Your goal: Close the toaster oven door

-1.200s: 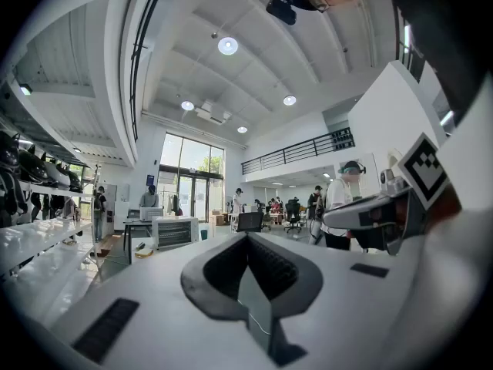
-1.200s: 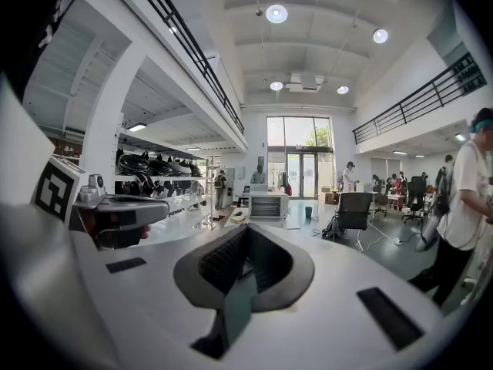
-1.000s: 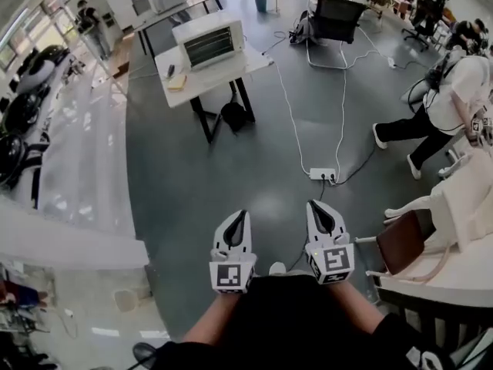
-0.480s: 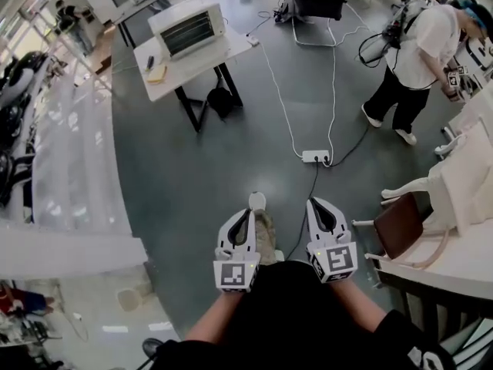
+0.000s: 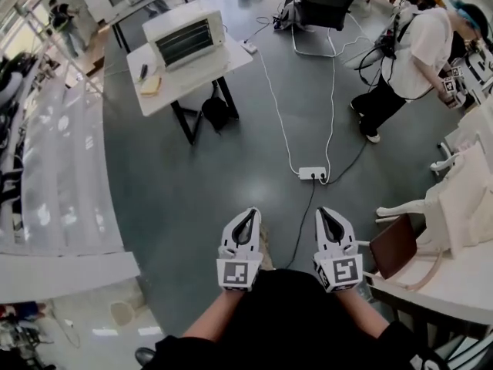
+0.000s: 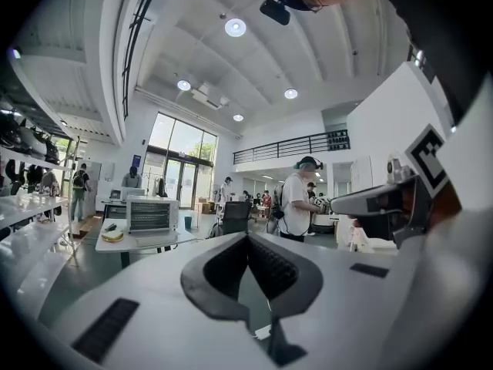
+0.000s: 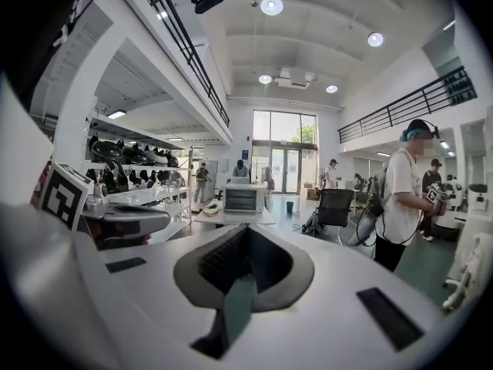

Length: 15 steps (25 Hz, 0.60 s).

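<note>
White left gripper (image 5: 247,214) and white right gripper (image 5: 324,213) both closed, holding nothing, well apart from boxy white metal toaster oven (image 5: 185,38).

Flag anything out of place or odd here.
A power strip lies on the open floor, with its white cables trailing across the walkway toward the toaster oven. That looks like a possible trip hazard. Nothing else appears spilled or damaged.

Bright, even light comes from tall windows (image 7: 283,151) and round ceiling lamps (image 6: 235,27). Edges bend strongly. Both gripper views have black corners.
</note>
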Available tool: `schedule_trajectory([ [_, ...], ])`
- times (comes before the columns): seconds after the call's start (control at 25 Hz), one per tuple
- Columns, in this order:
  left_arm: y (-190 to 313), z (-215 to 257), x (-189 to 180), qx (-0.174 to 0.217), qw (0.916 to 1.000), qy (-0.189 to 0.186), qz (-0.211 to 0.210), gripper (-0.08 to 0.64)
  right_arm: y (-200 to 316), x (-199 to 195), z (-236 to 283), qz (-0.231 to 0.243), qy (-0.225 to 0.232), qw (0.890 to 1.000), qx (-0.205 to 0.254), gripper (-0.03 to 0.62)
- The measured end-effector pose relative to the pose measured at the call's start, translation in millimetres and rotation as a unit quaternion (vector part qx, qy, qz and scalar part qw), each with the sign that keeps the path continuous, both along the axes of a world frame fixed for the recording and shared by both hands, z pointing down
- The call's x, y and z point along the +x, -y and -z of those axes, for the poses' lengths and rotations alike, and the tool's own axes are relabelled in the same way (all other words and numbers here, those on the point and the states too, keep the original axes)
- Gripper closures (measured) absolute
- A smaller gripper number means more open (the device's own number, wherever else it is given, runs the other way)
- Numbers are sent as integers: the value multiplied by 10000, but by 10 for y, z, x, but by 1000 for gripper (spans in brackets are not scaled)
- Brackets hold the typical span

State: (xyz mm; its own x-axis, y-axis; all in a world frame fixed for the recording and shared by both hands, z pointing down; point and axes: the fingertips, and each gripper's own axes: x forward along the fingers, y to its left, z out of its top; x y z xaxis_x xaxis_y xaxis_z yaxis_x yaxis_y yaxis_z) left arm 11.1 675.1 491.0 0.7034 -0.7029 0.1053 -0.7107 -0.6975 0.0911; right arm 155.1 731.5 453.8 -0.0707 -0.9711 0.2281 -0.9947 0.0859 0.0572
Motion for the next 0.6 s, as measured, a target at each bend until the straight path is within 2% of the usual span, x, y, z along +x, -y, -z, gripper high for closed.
schedule_trajectory([
  [0.36, 1459, 133, 109, -120, 9999, -53, -7, 541, 1390, 95, 162, 215, -131, 9996, -163, 571],
  [0.6, 2369, 283, 193, 45, 10000, -51, -52, 541, 2258, 240, 221, 179, -246, 9993, -208, 571],
])
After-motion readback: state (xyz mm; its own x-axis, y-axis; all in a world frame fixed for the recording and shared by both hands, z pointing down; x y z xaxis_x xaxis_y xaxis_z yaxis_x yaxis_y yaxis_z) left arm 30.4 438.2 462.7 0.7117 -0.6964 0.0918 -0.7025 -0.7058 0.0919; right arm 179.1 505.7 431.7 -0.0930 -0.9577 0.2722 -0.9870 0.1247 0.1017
